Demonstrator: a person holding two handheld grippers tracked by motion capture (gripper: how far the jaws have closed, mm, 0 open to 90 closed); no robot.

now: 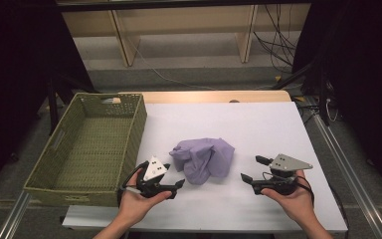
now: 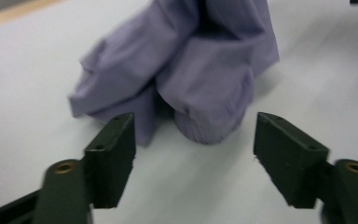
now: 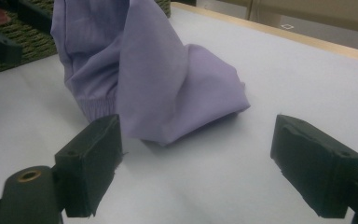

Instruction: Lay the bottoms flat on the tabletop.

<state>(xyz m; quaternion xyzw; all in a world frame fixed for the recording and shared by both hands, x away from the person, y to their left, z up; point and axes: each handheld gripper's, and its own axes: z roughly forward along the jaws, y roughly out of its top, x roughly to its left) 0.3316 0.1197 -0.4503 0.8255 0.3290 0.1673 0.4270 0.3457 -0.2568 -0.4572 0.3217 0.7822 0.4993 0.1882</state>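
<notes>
Tabletop, white: woven green basket along left edge. Crumpled lilac cloth at centre, nearer front edge. Left gripper & right gripper flank cloth, both w/ jaws apart, nothing between, not touching it.

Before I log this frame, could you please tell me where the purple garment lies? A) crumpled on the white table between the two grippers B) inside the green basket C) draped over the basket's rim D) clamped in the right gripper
A: the purple garment lies crumpled on the white table, between the left gripper and the right gripper, both open and clear of it.
</notes>
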